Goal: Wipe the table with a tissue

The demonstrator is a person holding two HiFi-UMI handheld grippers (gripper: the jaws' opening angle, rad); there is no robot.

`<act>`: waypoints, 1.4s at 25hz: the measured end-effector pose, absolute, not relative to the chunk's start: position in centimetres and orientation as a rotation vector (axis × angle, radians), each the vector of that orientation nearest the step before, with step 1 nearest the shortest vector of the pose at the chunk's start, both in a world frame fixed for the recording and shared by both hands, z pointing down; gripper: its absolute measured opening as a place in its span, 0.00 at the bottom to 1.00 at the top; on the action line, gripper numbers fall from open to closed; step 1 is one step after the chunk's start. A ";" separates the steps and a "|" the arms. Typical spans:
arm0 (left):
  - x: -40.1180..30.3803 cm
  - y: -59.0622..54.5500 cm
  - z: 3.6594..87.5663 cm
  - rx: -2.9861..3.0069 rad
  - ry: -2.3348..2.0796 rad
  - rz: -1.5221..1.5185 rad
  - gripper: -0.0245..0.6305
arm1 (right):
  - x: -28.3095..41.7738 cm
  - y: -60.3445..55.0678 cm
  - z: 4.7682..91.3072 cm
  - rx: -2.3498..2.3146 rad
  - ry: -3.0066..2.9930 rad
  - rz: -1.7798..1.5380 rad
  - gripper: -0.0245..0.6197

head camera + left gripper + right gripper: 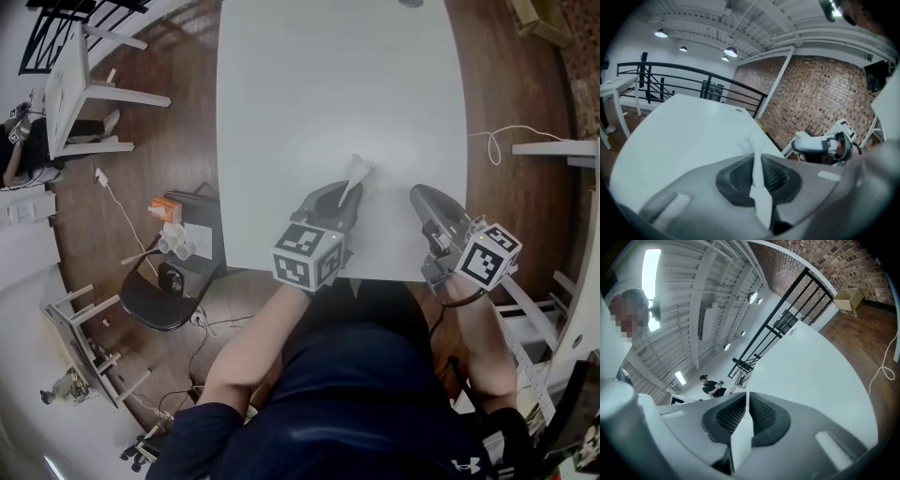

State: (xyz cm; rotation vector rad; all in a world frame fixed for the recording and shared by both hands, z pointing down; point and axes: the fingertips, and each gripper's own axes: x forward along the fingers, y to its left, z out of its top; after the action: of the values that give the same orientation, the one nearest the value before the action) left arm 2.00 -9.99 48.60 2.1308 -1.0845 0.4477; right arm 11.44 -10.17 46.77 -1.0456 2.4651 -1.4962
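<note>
A: Where is the tissue [356, 173] to be found?

B: It is pinched in the left gripper [349, 194], just below the middle of the head view. A crumpled white tuft is seen sticking out past the fingertips, over the near part of the white counter [337, 94]. Whether the tuft touches the surface cannot be told.

A: How are the fingers of that gripper set?

B: In the left gripper view they are seen clamped on the tissue, with a thin twisted strip squeezed between the dark ribbed pads [776, 176] and its loose end standing up beyond them.

A: And the right gripper [419, 195]?

B: It is held to the right of the left one, near the counter's lower edge in the head view, well apart from the tissue. In the right gripper view its fingers are drawn almost together, only a narrow slit being left. Nothing is seen gripped there.

A: What else is shown?

B: A black chair [164, 295] is seen at the lower left of the head view, on the wooden floor [173, 141]. A white cable [495, 139] lies on that floor at the right.
</note>
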 end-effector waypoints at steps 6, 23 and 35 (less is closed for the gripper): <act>-2.3 -7.4 42.7 2.213 -1.201 0.348 0.05 | 8.6 -7.9 45.2 -1.108 2.620 -1.364 0.07; -11.9 -3.0 33.7 2.321 -1.288 0.085 0.05 | 3.0 -6.3 36.5 -1.273 2.839 -0.853 0.06; -13.2 -2.3 32.0 2.391 -1.191 0.003 0.05 | 2.9 -5.9 31.8 -1.477 2.813 -0.507 0.06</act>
State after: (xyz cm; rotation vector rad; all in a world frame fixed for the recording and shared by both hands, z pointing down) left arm -13.21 -2.30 32.02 2.3909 -1.1913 0.0030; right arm 2.90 -5.90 31.82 -1.4768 2.8134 -0.5074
